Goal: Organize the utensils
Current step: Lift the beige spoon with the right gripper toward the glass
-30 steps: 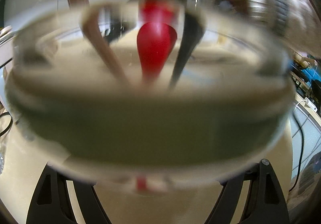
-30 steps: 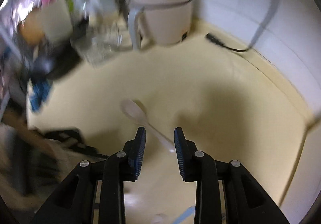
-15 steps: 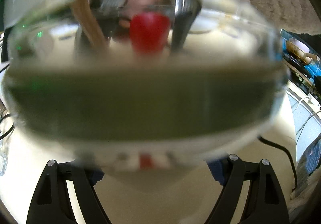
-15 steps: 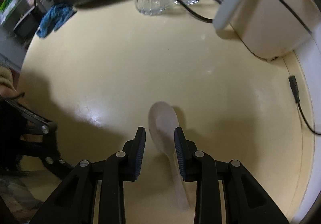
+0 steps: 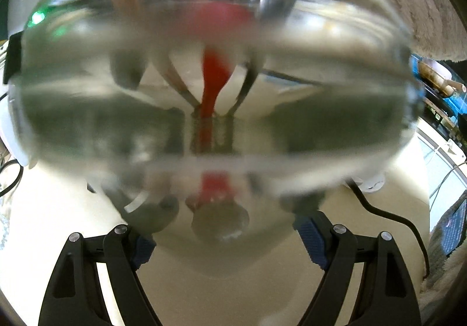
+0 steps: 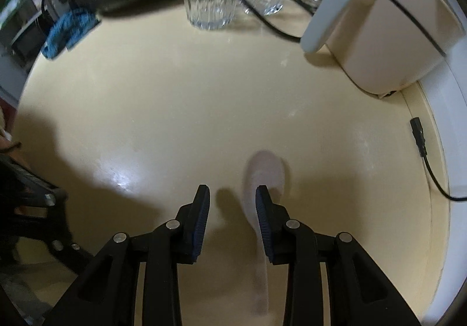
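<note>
Right wrist view: the right claw (image 6: 230, 203) was held half open and empty, the white spoon (image 6: 264, 177) lying under its right finger. A slight rightward shift was judged needed to straddle the handle. The glass jar (image 5: 216, 127) was gripped by the left claw (image 5: 224, 241).

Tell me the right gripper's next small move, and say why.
Probably shift the right gripper slightly right and lower it: its jaws are open, but the white spoon on the counter lies under the right finger, not centered between them.
</note>
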The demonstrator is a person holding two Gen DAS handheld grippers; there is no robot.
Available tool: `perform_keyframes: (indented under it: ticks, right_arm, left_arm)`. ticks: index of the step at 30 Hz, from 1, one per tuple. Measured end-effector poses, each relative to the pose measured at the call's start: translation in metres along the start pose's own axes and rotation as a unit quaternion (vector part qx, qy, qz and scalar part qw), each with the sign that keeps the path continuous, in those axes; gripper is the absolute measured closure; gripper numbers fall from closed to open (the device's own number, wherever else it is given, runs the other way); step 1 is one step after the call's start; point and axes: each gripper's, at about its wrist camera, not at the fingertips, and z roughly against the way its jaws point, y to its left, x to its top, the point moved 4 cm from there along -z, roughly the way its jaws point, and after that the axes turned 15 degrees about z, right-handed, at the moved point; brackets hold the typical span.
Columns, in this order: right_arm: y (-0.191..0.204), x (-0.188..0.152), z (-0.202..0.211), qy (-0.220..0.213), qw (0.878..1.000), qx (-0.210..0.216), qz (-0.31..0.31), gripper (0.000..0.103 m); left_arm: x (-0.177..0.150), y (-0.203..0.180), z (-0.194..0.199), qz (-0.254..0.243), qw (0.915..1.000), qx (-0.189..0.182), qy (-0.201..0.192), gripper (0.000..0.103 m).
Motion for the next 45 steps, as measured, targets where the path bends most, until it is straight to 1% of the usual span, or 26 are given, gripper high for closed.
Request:
perform_keyframes:
  ticks: [3,5,8,11,12,14,17,19,21,23,26,30,32,35,36,38,41,43,45]
  right_arm:
    - [-0.002,-0.001,-0.008,0.012,1.0,0.006,-0.007,0.07]
    - [-0.004,0.003,-0.013,0.013,1.0,0.006,-0.01,0.07]
    - [-0.008,0.005,-0.016,-0.007,1.0,0.004,-0.023,0.07]
    - [-0.015,0.005,-0.016,-0.014,0.999,-0.006,-0.043,0.07]
    - [-0.014,0.003,-0.015,-0.013,0.999,-0.003,-0.049,0.07]
    - [-0.015,0.0,-0.008,-0.026,0.998,0.006,-0.062,0.07]
    - [-0.022,-0.004,0.003,-0.041,0.996,-0.015,-0.075,0.069]
    - [-0.024,-0.002,-0.001,-0.029,0.997,-0.023,-0.072,0.065]
    - [-0.025,-0.002,-0.01,-0.011,0.997,-0.028,-0.066,0.065]
    - [-0.024,-0.003,-0.014,-0.007,0.998,-0.031,-0.06,0.065]
    - [-0.024,-0.001,-0.017,-0.015,0.998,-0.028,-0.061,0.063]
    - [-0.031,0.0,-0.019,-0.022,0.997,-0.013,-0.067,0.056]
    - [-0.035,0.001,-0.021,-0.028,0.997,0.0,-0.072,0.056]
    - [-0.038,0.0,-0.02,-0.037,0.997,0.002,-0.074,0.056]
    - [-0.039,-0.001,-0.02,-0.039,0.996,0.001,-0.077,0.059]
    - [-0.044,-0.007,-0.012,-0.043,0.995,0.001,-0.085,0.07]
    - [-0.044,-0.011,-0.009,-0.045,0.995,0.006,-0.094,0.07]
    - [-0.044,-0.011,-0.006,-0.051,0.993,0.0,-0.106,0.07]
    - [-0.047,-0.012,0.005,-0.063,0.991,-0.014,-0.12,0.071]
  left_arm:
    - [0.002,0.001,-0.005,-0.001,1.0,0.001,0.006,0.018]
    - [0.002,0.0,-0.007,-0.001,1.0,0.002,0.008,0.018]
    - [0.003,0.0,-0.009,0.001,1.0,0.001,0.009,0.018]
    - [0.004,0.0,-0.008,0.002,1.0,0.0,0.009,0.018]
    - [0.005,0.0,-0.006,0.002,1.0,0.0,0.009,0.018]
    - [0.004,0.0,-0.005,0.002,1.0,-0.001,0.009,0.018]
    - [0.004,0.003,-0.004,0.004,1.0,-0.001,0.009,0.018]
    - [0.005,0.003,0.0,0.004,1.0,-0.001,0.008,0.018]
    - [0.006,0.004,0.002,0.004,1.0,-0.001,0.009,0.018]
    - [0.006,0.004,0.004,0.005,1.0,-0.001,0.008,0.018]
    - [0.006,0.004,0.005,0.005,0.9999,-0.001,0.009,0.018]
    - [0.007,0.003,0.007,0.006,0.9999,0.0,0.009,0.018]
    - [0.007,0.003,0.007,0.006,0.9999,0.0,0.009,0.018]
    - [0.007,0.003,0.007,0.006,0.9999,0.0,0.009,0.018]
    - [0.007,0.003,0.007,0.006,0.9999,0.0,0.009,0.018]
    - [0.007,0.003,0.007,0.006,0.9999,0.0,0.009,0.018]
    - [0.007,0.003,0.007,0.006,0.9999,0.0,0.009,0.018]
    - [0.007,0.003,0.007,0.006,0.9999,0.0,0.009,0.018]
    - [0.007,0.004,0.007,0.006,0.9999,0.0,0.009,0.018]
